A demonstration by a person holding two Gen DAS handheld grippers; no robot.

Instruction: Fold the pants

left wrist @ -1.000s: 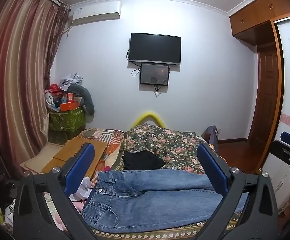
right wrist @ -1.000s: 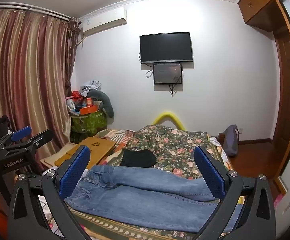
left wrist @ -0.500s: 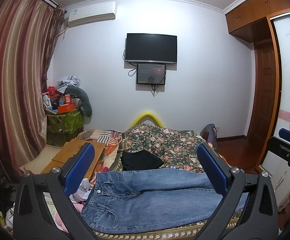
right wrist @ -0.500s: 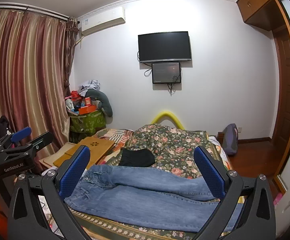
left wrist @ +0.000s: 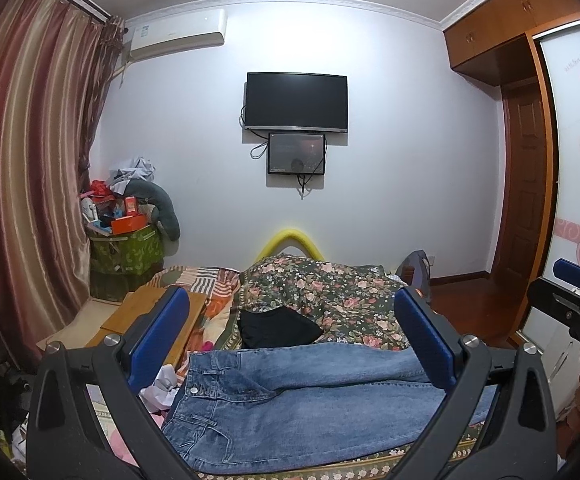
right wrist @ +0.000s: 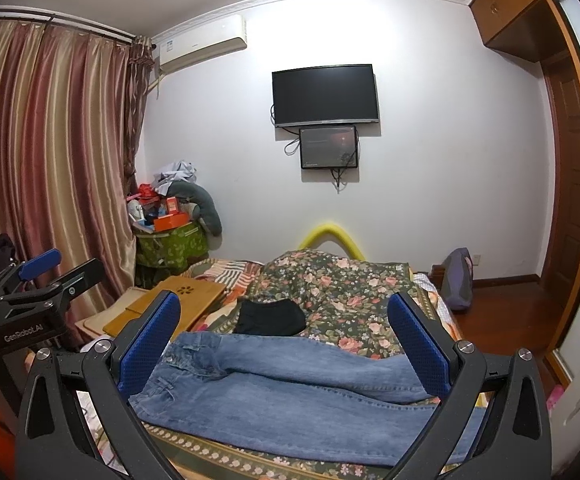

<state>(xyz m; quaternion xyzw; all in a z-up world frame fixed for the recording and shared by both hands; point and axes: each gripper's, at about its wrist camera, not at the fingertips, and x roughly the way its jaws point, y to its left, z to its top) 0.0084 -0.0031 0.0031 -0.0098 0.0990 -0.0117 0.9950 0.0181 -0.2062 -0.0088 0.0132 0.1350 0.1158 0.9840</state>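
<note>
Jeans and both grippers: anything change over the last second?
Barely. Both views drift slightly, so the hand-held grippers shifted a little, but neither closed in on the jeans. The left gripper and right gripper are open as before, holding nothing. The jeans lie flat across the bed in the same pose, waistband to the left, with the black garment behind them unmoved.

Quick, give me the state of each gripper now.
Left gripper: open, holding nothing, above the jeans.
Right gripper: open, holding nothing.
</note>
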